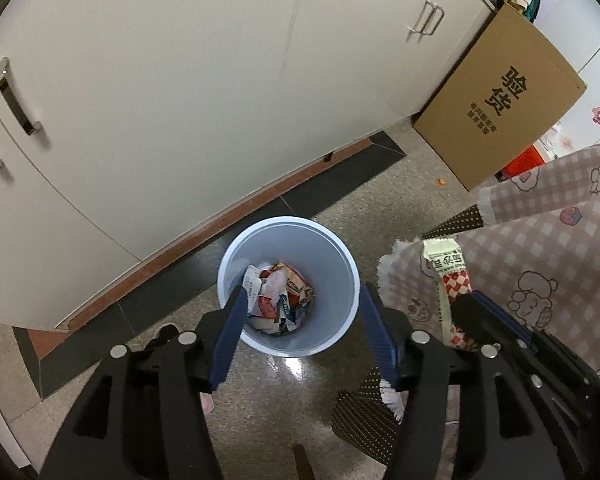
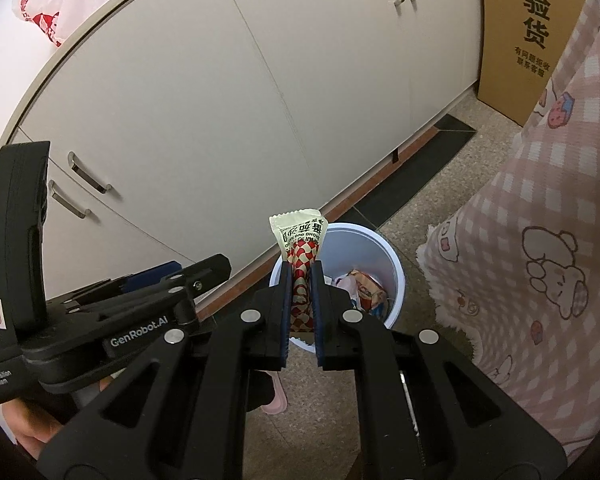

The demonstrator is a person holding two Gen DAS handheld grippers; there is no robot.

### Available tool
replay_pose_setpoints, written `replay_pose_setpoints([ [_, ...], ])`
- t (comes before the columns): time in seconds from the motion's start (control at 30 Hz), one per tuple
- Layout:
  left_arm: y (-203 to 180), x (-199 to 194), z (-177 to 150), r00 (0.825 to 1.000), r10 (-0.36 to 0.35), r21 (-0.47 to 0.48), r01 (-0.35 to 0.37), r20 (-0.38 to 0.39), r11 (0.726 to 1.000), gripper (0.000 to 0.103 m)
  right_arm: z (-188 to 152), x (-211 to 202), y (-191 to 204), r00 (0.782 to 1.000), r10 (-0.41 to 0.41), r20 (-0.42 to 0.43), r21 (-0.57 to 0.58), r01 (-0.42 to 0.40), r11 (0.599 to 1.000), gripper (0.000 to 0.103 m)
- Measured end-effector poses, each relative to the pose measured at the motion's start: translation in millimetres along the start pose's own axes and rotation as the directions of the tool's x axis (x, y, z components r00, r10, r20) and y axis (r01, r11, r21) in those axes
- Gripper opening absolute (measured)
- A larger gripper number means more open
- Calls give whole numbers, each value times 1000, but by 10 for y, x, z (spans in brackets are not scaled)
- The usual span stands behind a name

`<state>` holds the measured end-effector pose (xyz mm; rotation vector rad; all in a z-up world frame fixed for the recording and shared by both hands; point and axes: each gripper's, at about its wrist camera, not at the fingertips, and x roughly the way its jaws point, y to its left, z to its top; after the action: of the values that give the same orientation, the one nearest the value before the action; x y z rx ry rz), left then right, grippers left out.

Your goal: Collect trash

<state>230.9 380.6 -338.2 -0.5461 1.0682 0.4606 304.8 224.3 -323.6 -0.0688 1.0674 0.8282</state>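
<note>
A pale blue bin [image 1: 260,246] stands on the floor against the cabinet base, with several crumpled wrappers [image 1: 280,296] in its bottom. My left gripper [image 1: 303,292] hangs straight over the bin's mouth, open, with nothing between its blue pads. My right gripper [image 2: 302,268] is shut on a snack wrapper [image 2: 300,236], cream at the top with red and cream checks below. That wrapper stands upright just in front of the bin [image 2: 380,248]. In the left wrist view the held wrapper [image 1: 452,276] shows to the right of the bin. The left gripper [image 2: 196,270] lies to the left in the right wrist view.
White cabinet doors [image 1: 180,100] with metal handles run behind the bin. A cardboard box [image 1: 500,100] leans at the cabinet's end. A pink checked cloth [image 2: 540,240] hangs close on the right. A pink slipper [image 2: 276,400] and a person's hand [image 2: 28,436] show below.
</note>
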Motion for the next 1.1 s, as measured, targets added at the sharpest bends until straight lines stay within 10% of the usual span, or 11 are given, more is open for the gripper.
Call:
replay_pose_setpoints([
  [0.33, 115, -150, 72, 998, 44, -26, -43, 50, 999, 64, 150, 29, 23, 999, 21, 49, 18, -22, 1000, 15],
  [0.57, 102, -337, 89, 996, 49, -20, -48, 80, 999, 66, 190, -187, 84, 996, -1, 88, 1, 1, 1000, 40],
  [0.87, -178, -1056, -7, 980, -5, 59, -7, 200, 998, 67, 121, -1078, 261, 972, -51, 231, -46, 63, 997, 46],
  [1.1, -662, -1985, -293, 929, -82, 181, 16, 362, 983, 73, -166, -2159, 289, 909, -126, 398, -24, 148, 989, 56],
])
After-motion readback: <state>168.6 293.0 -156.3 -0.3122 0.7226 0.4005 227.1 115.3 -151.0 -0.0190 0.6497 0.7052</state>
